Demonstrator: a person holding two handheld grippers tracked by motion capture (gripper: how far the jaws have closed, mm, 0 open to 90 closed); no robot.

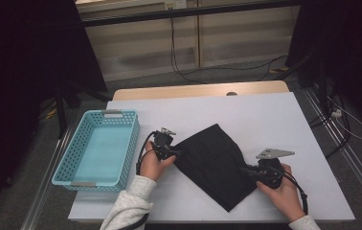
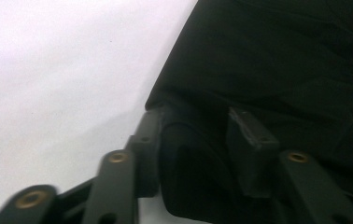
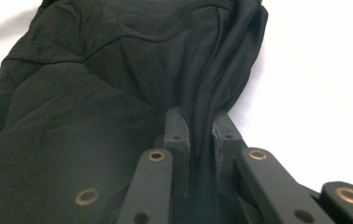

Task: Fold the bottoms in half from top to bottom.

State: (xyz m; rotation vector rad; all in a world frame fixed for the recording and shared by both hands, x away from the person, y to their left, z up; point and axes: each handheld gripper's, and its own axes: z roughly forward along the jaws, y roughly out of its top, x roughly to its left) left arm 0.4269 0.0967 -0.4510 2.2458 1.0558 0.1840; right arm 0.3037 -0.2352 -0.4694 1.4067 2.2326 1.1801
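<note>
At tabletop centre [image 1: 265,115]: black garment [image 1: 215,163], folded flat into a rough diamond, lying on the white surface. Right edge bunched into a ridge and clamped between the pads of the right claw [image 1: 249,170], jaws nearly together with only fabric between them [image 3: 202,140]. Left corner sitting between the jaws of the left claw [image 1: 176,153]; jaws part-way closed around a fold of cloth [image 2: 198,154], pads apparently not yet pressing on it. Both hands low at the near edge, forearms resting by the garment.

Progress, as judged: folding seemingly done or close to it; both edges being taken up, probably for a lift or one more fold. Left grip yet to be completed. Transfer not begun.

Left of the garment, well apart: turquoise perforated basket [image 1: 71,160], nothing inside, floor bare.
</note>
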